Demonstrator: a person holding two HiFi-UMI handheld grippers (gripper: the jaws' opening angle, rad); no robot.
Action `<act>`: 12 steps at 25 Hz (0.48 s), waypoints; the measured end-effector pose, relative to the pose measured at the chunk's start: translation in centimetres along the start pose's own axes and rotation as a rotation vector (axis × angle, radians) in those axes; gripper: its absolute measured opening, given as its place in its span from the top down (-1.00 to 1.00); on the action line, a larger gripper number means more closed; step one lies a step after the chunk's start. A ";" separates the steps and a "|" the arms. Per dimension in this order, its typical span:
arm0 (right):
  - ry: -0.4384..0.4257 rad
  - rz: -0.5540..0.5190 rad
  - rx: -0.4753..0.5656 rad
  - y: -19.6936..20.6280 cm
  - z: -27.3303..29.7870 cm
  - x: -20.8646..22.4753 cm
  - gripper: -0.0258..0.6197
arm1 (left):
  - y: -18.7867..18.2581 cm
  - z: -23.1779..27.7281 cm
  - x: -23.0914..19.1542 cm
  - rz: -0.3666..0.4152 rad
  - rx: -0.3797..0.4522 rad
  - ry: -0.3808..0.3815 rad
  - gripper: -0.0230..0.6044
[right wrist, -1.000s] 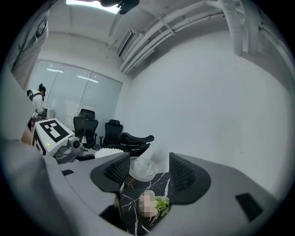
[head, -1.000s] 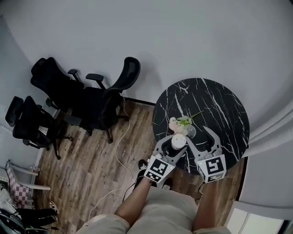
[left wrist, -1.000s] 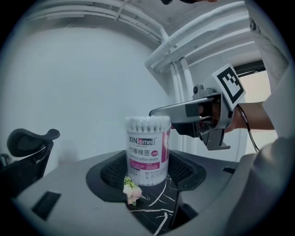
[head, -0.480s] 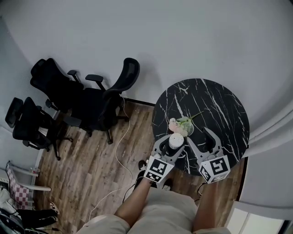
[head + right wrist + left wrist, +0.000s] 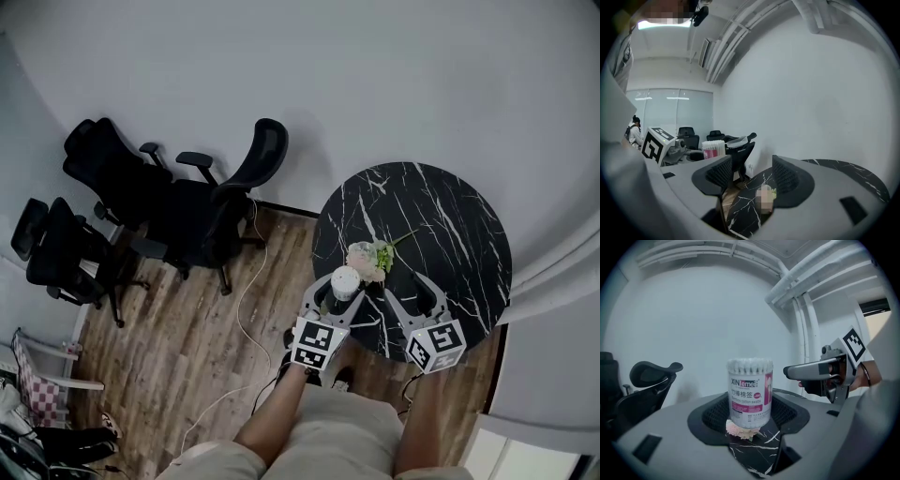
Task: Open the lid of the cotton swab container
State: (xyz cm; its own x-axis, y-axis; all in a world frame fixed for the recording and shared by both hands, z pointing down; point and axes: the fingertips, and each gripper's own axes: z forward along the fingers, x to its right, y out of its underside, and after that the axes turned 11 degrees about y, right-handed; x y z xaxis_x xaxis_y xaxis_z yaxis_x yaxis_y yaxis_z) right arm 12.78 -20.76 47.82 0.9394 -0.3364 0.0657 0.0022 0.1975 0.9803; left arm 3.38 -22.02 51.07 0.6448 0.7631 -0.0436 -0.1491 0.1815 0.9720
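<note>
Since the earlier frame, the left gripper (image 5: 339,292) has shifted toward the person's left and carried the cotton swab container (image 5: 345,280) with it, so the container now sits over the near-left edge of the round marble surface (image 5: 450,225), close beside the small bunch of flowers (image 5: 370,255). In the left gripper view the container (image 5: 750,392) stands upright between the two dark pads, which press on its lower half; marble and a pink bloom show below its base, so it seems to be held slightly above the surface, though that cannot be told for sure. Its clear lid looks to be in place over the swab tips. The right gripper (image 5: 405,286) has hardly moved: it waits just beside the left one with its jaws spread and only the marble between them, as the right gripper view confirms, where the container (image 5: 714,149) shows off to the left. For the task this reads as the set-up step: the container is secured and steadied in one gripper, and the lid is not yet touched. The free right gripper would next have to come in over the top rim and take the lid without tipping the container out of the pinch.
</note>
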 end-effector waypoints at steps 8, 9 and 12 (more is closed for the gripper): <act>-0.065 0.004 0.029 -0.4 -0.2 -1.5 0.01 | 0.4 -0.1 -0.1 -0.018 0.000 -0.005 0.07; -0.073 0.015 0.043 -0.7 -0.3 -1.7 0.01 | 0.5 -0.1 0.0 -0.017 -0.001 -0.003 0.07; -0.072 0.028 0.062 -1.3 -0.3 -1.7 0.19 | 0.3 0.1 0.1 -0.014 0.000 0.002 0.07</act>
State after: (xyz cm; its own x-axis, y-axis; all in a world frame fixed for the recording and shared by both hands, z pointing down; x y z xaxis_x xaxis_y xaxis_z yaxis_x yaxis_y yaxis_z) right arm 11.23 -20.21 46.35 0.9119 -0.3970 0.1042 -0.0472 0.1506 0.9875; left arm 3.50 -21.92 51.37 0.6450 0.7620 -0.0577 -0.1404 0.1923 0.9712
